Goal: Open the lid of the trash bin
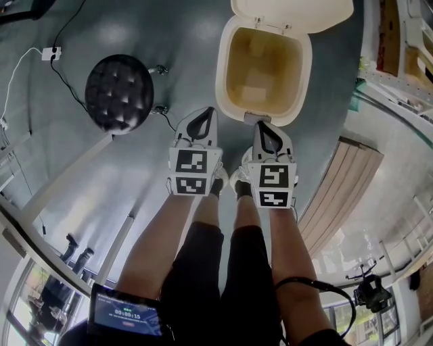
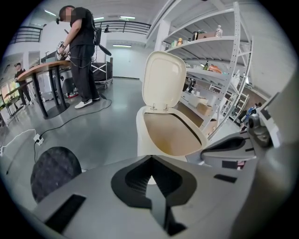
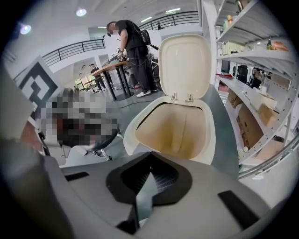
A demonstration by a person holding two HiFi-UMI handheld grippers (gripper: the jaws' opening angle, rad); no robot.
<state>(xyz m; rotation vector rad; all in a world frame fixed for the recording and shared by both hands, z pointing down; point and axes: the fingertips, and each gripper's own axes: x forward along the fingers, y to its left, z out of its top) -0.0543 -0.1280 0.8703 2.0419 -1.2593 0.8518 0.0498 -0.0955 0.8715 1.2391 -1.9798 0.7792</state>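
Left hand-held gripper (image 1: 208, 115) and right hand-held gripper (image 1: 262, 128) hover near the trash bin (image 1: 224, 76), jaws together, empty; its lid (image 1: 291, 13) stands upright already, so nothing seems left to grasp.

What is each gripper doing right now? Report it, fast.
Left gripper: closed, holding nothing.
Right gripper: closed, holding nothing.

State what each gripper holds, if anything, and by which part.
Nothing is held: the left gripper and right gripper both have jaws together and empty, near the bin, whose lid stands open.
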